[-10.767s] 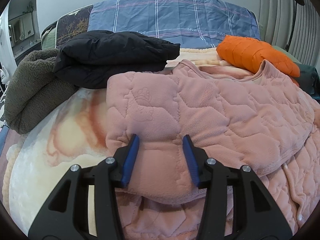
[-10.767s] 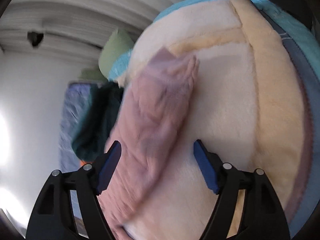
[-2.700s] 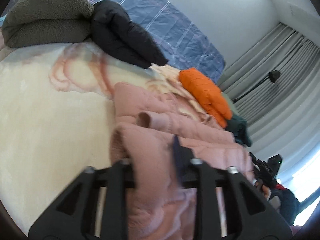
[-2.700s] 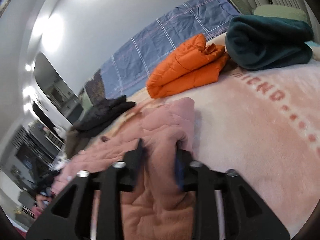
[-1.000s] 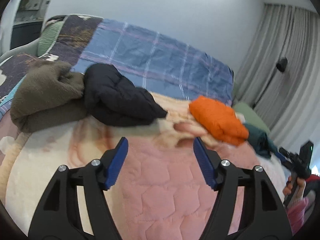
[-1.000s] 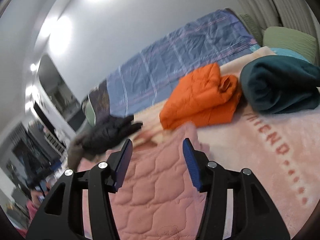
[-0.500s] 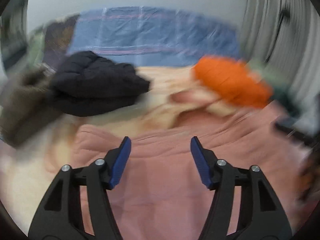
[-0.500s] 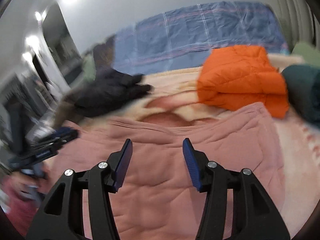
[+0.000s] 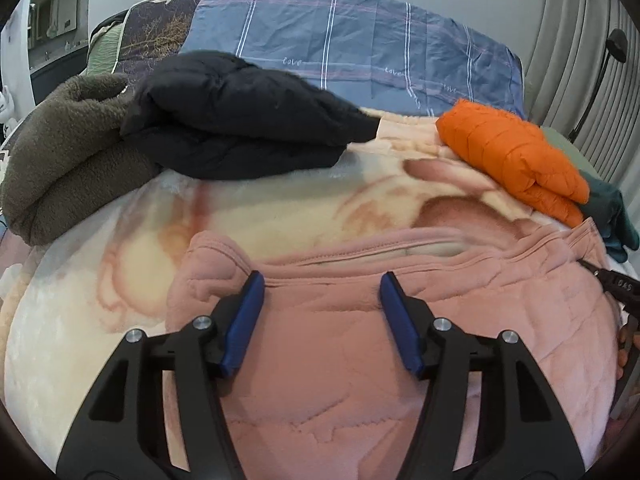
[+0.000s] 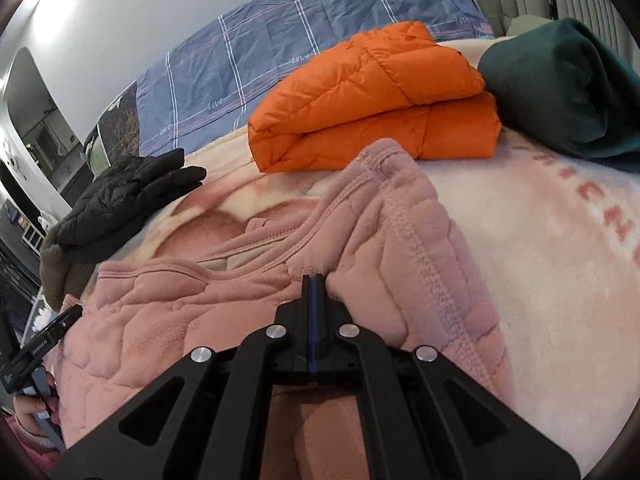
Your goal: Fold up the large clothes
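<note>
Two jaws pinching pink garment (image 10: 248,300)

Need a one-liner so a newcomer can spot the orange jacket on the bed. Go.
Start at the blue plaid bedding at the head of the bed. Just in front of it, beyond the pink quilted garment, lies the orange jacket, folded into a puffy slab. It sits beside a rolled dark green garment and is the only bright orange thing.

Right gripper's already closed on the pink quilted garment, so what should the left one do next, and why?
Probably close the left gripper on the pink quilted garment. Its jaws stand open over the top edge, while the right gripper is shut on the other side.
</note>
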`<act>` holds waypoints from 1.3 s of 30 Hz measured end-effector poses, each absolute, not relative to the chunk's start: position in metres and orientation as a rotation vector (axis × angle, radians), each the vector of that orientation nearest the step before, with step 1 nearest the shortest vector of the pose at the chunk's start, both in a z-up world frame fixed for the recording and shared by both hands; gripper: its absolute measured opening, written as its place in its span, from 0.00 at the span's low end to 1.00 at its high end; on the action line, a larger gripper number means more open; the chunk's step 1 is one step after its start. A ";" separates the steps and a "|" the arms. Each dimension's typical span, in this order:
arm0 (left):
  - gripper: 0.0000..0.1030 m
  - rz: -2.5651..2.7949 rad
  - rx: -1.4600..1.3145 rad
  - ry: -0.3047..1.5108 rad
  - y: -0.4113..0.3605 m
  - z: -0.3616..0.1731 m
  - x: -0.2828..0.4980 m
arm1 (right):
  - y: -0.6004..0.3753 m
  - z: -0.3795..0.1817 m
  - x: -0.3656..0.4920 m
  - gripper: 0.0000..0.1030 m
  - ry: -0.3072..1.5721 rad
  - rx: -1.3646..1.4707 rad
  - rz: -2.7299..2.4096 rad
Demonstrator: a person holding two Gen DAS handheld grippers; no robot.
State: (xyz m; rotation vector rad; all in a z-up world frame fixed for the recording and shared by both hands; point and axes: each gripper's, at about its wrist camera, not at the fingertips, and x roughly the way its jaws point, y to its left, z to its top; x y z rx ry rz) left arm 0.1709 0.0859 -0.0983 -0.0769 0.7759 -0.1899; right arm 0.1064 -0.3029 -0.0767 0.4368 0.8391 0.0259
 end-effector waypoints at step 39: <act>0.54 -0.267 0.063 0.826 0.001 -0.111 0.181 | -0.294 -0.082 0.135 0.45 0.901 0.179 -0.119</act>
